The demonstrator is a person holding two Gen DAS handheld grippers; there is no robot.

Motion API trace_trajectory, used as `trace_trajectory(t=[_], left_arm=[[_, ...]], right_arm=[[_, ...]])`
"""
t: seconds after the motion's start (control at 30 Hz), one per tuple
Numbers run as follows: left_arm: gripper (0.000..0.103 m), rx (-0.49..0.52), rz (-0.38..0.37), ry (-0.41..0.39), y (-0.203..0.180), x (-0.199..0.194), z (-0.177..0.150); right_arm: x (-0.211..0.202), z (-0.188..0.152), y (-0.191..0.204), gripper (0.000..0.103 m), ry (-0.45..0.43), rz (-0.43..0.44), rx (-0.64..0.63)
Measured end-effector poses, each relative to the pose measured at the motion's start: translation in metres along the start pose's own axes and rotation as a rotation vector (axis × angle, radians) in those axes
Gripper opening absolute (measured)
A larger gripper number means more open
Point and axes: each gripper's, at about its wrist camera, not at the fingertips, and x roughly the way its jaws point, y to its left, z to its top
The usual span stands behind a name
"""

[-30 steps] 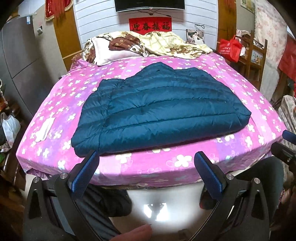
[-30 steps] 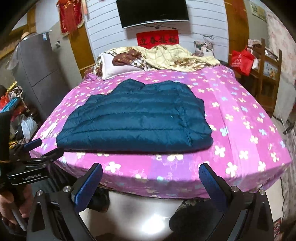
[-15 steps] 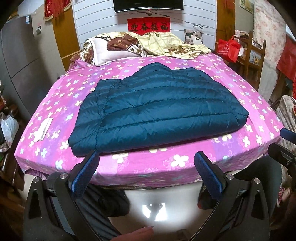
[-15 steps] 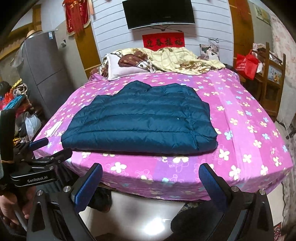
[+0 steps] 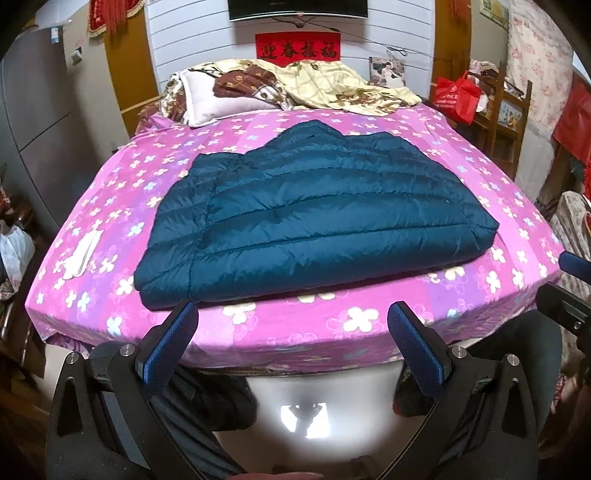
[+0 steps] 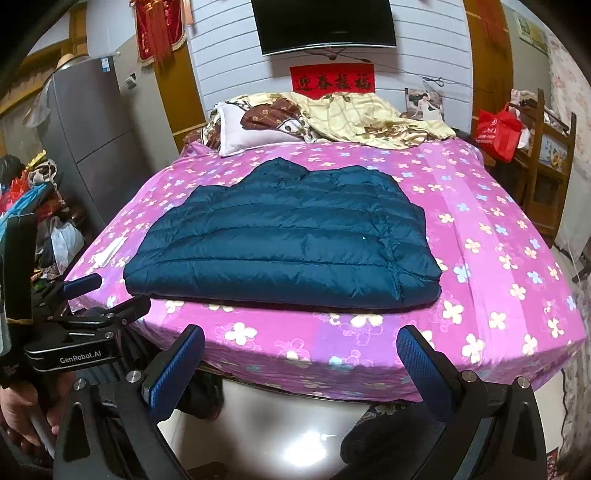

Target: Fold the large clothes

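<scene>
Both claws gape, holding nothing — left claw (image 5: 290, 326), right claw (image 6: 301, 345). The puffy jacket (image 5: 314, 221) lies at twelve o'clock on the bed (image 5: 369, 332); I suspect slick quilting slips out mid-fold.

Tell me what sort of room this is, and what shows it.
A home bedroom, most likely: a bed with a pink flowered sheet, a pillow and rumpled quilt at its head, and a television on the wall. A blue padded jacket lies on the bed.
</scene>
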Motion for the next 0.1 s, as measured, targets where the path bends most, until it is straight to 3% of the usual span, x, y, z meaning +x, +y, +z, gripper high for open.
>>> trace_trajectory(t=[0.1], left_arm=[[0.103,-0.009,-0.003,0.009,0.0027,0.0028,0.0004]], right_arm=[[-0.0002,0.0009,0.0011,0.103,0.000,0.001,-0.004]])
